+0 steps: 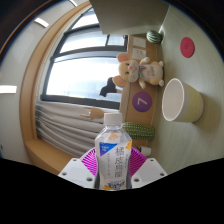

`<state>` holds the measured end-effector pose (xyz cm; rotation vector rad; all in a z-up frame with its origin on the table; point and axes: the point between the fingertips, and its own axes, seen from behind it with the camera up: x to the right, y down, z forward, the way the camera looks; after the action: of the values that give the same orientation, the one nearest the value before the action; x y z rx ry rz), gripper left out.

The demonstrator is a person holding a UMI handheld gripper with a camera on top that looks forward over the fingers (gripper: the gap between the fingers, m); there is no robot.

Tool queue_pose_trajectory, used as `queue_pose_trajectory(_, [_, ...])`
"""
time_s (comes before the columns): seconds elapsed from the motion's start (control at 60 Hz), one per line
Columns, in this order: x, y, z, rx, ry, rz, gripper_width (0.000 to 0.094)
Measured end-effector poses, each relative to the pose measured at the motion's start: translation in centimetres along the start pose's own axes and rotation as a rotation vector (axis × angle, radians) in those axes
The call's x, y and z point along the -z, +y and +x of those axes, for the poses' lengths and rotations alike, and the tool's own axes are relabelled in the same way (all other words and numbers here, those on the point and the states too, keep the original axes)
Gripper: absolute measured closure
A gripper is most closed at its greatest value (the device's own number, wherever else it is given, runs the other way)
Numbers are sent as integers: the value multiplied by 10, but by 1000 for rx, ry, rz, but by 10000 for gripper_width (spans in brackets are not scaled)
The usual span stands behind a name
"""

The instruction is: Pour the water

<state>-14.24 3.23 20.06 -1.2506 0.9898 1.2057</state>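
I saw my gripper (112,170) clamped on a bottle (113,150); its label was unreadable. The cup's (182,100) inside was hidden.

Bottle, cup and sill layout, seen along the fingers.
Clear plastic bottle with white cap and printed label (113,152) upright between the gripper (113,172) fingers; white paper cup (182,100) beyond, off to the right; two plush bears (137,70) further back by the window (85,62), left of the cup.
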Motion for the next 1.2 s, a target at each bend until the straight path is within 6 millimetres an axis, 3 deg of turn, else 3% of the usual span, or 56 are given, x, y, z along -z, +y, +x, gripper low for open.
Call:
queue_pose_trajectory(0.117, [0, -32, 6, -252, -17, 55, 579])
queue_pose_trajectory(0.2, [-12, -53, 16, -421, -42, 97, 578])
queue_pose_trajectory(0.433, [-13, -83, 31, -849, -98, 206, 578])
queue_pose_trajectory(0.75, [-16, -87, 44, -902, -70, 223, 567])
queue_pose_trajectory(0.85, [-18, -87, 32, -757, -66, 185, 568])
queue_pose_trajectory(1.017, [-26, -78, -23, -68, -46, 38, 567])
queue_pose_trajectory(1.1, [-25, -91, -45, 283, -36, 19, 565])
queue_pose_trajectory(1.2, [-23, -122, -71, 642, -21, 43, 555])
